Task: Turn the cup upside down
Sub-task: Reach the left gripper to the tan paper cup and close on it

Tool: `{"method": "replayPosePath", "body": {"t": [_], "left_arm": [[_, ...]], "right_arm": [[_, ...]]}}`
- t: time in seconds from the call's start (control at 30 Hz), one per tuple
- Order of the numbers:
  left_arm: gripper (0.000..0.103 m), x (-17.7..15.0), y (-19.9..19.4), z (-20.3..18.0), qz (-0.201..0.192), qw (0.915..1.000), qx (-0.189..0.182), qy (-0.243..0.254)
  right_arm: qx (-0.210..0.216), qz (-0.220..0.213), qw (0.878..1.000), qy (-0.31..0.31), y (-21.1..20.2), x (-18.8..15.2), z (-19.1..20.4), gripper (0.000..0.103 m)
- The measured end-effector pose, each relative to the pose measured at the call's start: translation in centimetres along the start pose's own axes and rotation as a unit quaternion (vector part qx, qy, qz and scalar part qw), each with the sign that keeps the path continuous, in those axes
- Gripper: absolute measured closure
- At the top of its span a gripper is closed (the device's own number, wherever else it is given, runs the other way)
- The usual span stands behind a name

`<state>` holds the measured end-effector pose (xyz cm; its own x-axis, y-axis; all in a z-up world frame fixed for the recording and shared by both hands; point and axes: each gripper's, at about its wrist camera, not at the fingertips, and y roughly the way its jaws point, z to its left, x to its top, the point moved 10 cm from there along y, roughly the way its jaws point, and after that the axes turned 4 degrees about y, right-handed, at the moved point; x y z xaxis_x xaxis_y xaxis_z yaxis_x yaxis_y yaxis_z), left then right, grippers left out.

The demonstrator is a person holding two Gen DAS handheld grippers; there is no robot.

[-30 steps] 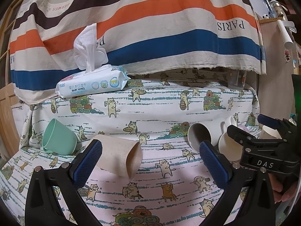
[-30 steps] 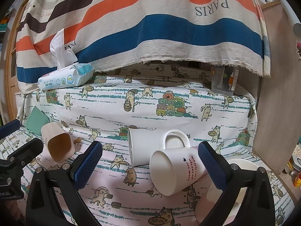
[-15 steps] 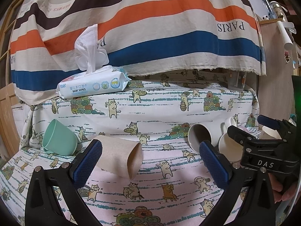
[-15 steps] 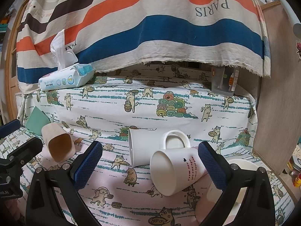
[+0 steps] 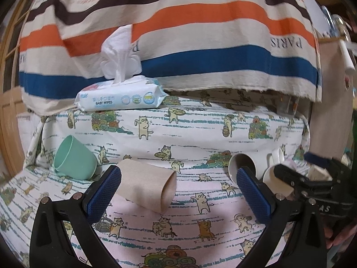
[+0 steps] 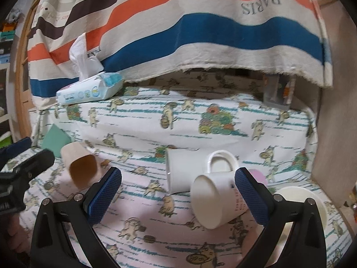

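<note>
Several cups lie on their sides on the cat-print cloth. A beige cup (image 5: 147, 185) lies just ahead of my open, empty left gripper (image 5: 178, 195), beside its left finger; it also shows in the right wrist view (image 6: 80, 167). A mint green cup (image 5: 73, 158) lies tilted further left. Two white mugs lie at the right: one with lettering (image 6: 218, 203) between the fingers of my open, empty right gripper (image 6: 178, 195), another (image 6: 187, 169) behind it. Both mugs (image 5: 247, 167) show in the left wrist view.
A pack of baby wipes (image 5: 120, 96) sits at the back left under a hanging striped cloth (image 5: 178, 33). A pink cup (image 6: 258, 176) and a cream cup (image 6: 301, 203) sit at the far right. A wooden panel (image 6: 334, 111) bounds the right side.
Both grippers have moved slightly forward and down toward the cups; the views are a little blurred. Nothing was grasped or shifted.
</note>
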<state>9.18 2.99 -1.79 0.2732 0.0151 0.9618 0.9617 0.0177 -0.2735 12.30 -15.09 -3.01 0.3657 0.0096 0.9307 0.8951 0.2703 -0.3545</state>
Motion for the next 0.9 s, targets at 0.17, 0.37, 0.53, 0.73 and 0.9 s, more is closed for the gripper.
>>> {"method": "replayPosePath", "body": {"t": [0.17,0.37,0.53,0.73,0.9], "left_arm": [[0.0,0.1,0.2,2.5,0.008,0.9976,-0.007,-0.068],[0.001,-1.8,1.9,6.4,0.057,0.9851,0.014,-0.161],[0.005,-3.1,3.0,8.0,0.099,0.9733,0.031,-0.205],[0.011,-4.6,4.8,9.0,0.187,0.9419,0.048,-0.275],[0.011,-4.5,6.4,9.3,0.23,0.9038,0.07,-0.354]], "right_arm": [[0.049,0.032,0.998,0.023,0.7,-0.4,1.1,0.001],[0.054,0.045,0.998,0.003,1.1,0.5,2.6,0.001],[0.044,0.019,0.999,0.013,1.1,1.6,2.2,0.001],[-0.011,0.002,1.0,0.023,0.8,2.3,-0.7,0.001],[-0.074,-0.059,0.995,0.022,-1.6,4.1,-3.1,0.001]]}}
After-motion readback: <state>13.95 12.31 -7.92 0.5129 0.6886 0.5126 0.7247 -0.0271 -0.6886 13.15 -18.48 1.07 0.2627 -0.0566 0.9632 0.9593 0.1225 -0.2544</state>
